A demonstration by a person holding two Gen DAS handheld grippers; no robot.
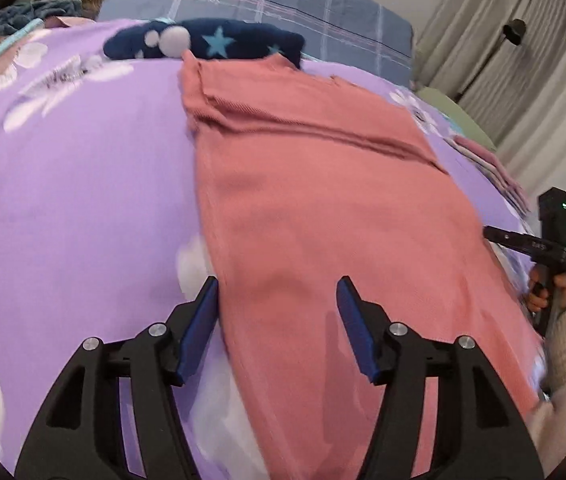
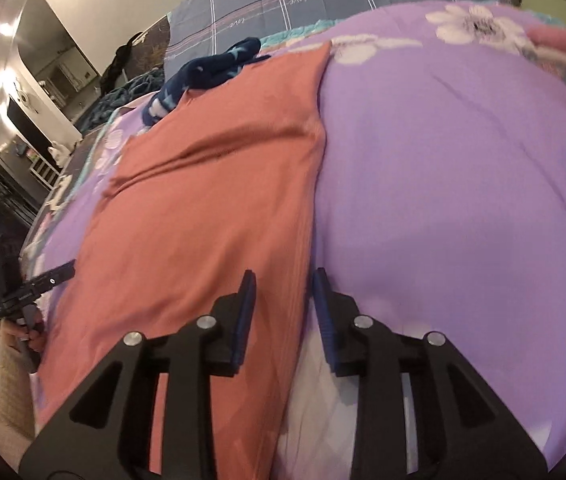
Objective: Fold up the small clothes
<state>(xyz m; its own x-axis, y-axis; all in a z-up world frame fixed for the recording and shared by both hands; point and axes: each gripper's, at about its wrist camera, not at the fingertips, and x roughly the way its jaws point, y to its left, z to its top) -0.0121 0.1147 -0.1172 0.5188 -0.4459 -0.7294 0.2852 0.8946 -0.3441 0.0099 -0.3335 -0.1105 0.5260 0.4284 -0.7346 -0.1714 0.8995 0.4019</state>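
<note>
A salmon-pink garment [image 1: 323, 200] lies flat on the purple flowered bedspread [image 1: 83, 200], with a fold across its far end. My left gripper [image 1: 279, 292] is open, its jaws straddling the garment's left edge near the front. My right gripper [image 2: 283, 284] is open, its jaws straddling the same garment's [image 2: 203, 220] right edge over the bedspread [image 2: 463, 200]. Each gripper shows in the other's view: the right one [image 1: 487, 232] at the far right, the left one [image 2: 69, 268] at the far left. Neither holds cloth.
A navy star-patterned piece of clothing [image 1: 203, 42] lies beyond the garment's far end. A blue plaid blanket [image 1: 283, 0] is behind it. Folded pink clothes [image 1: 491, 168] sit at the right. Curtains [image 1: 523, 80] hang right; furniture [image 2: 23, 120] stands left of the bed.
</note>
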